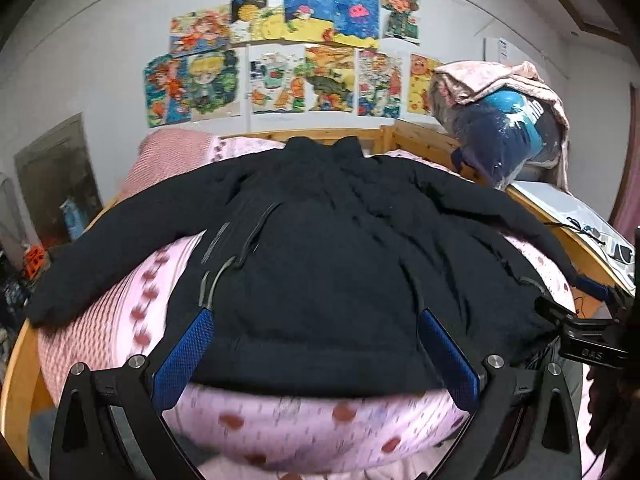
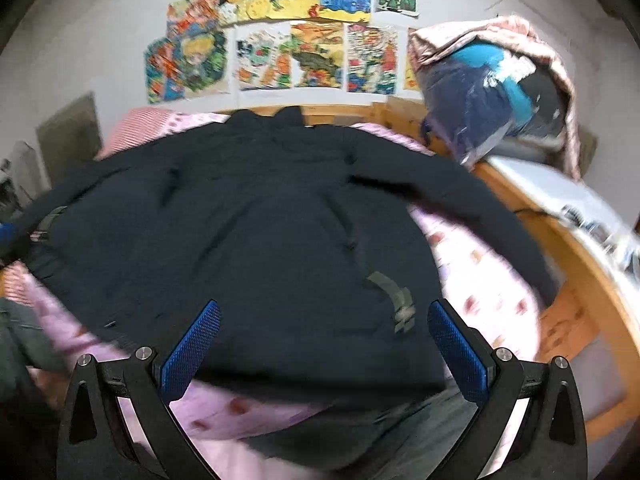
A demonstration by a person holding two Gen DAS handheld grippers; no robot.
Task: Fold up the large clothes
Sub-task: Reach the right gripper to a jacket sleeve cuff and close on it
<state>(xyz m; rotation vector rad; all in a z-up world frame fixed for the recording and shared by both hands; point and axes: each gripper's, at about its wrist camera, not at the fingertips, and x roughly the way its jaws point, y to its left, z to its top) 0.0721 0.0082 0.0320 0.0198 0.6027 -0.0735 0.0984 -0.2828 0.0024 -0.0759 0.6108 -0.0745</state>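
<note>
A large black jacket (image 1: 320, 248) lies spread flat on a pink bedspread (image 1: 304, 428), collar toward the far wall and both sleeves stretched out sideways. My left gripper (image 1: 316, 320) hangs open above the jacket's hem, its blue pads (image 1: 188, 356) wide apart and holding nothing. The right wrist view shows the same jacket (image 2: 256, 240) with a grey patch (image 2: 396, 300) near its lower right. My right gripper (image 2: 324, 312) is open too, over the hem, empty. The other gripper's black body (image 1: 584, 332) shows at the right edge of the left wrist view.
A wooden bed frame (image 1: 416, 136) borders the bed. Bagged bedding under a pink blanket (image 1: 504, 124) is piled at the far right, beside a white surface with small items (image 1: 576, 216). Colourful drawings (image 1: 304, 52) cover the wall. Clutter (image 1: 32, 260) sits left of the bed.
</note>
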